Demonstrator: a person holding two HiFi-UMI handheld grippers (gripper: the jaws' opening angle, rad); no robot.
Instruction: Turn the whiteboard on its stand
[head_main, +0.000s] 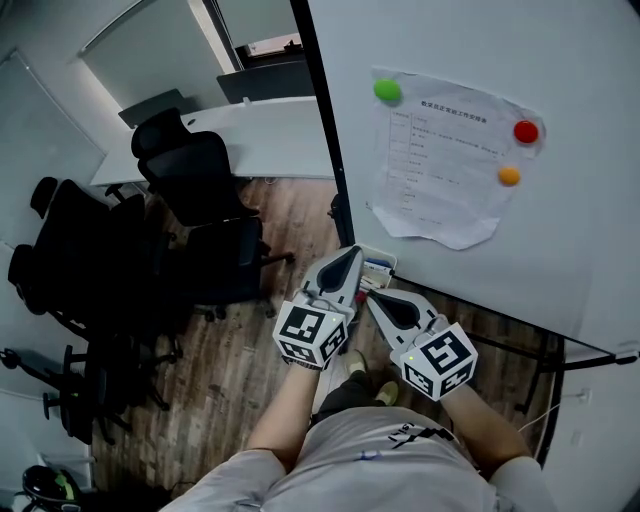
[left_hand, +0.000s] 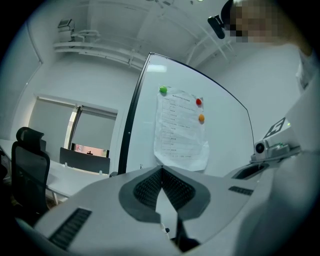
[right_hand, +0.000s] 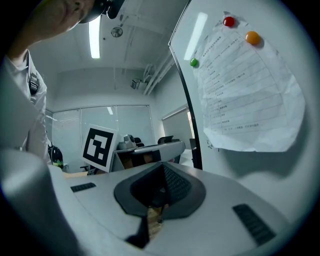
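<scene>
The whiteboard (head_main: 460, 50) fills the right of the head view, with a black frame edge (head_main: 322, 120) on its left side. A printed sheet (head_main: 445, 160) hangs on it under green, red and orange magnets. My left gripper (head_main: 352, 250) is shut and empty, its tip close to the board's lower left corner. Beside it, a little lower, my right gripper (head_main: 372, 295) is also shut with nothing in it. In the left gripper view the closed jaws (left_hand: 161, 168) face the whiteboard (left_hand: 145, 127) without touching it. In the right gripper view the closed jaws (right_hand: 162, 164) have the whiteboard (right_hand: 210, 35) to their right.
A small tray (head_main: 378, 266) with items sits at the board's lower edge. The stand's dark bar (head_main: 590, 352) runs along the floor at the right. Black office chairs (head_main: 190, 170) and a white desk (head_main: 270, 135) stand at the left on the wooden floor.
</scene>
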